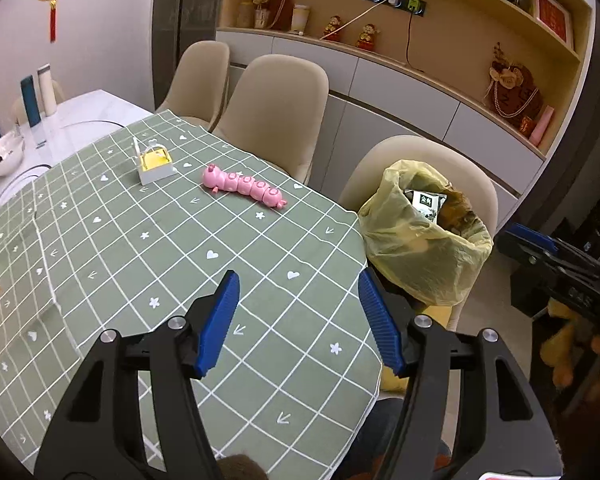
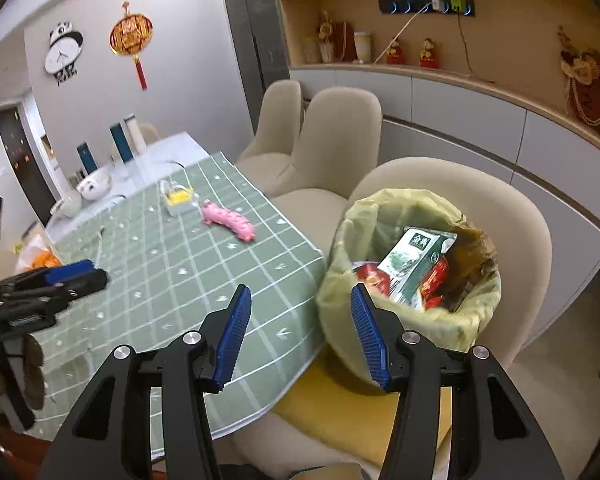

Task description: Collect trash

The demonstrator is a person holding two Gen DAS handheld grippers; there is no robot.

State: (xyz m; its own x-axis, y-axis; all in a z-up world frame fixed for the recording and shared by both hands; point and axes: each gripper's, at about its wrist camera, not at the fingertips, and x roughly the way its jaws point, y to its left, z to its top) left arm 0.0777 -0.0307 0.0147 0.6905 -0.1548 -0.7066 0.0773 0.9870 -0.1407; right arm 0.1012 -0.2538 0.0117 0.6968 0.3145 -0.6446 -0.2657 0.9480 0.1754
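Trash fills the yellow bin bag on the chair as both grippers hover empty, jaws apart, likely seeking remaining litter.

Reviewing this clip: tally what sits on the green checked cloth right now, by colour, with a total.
Pink: 1, the segmented toy
White with yellow inside: 1, the small box
Total: 2
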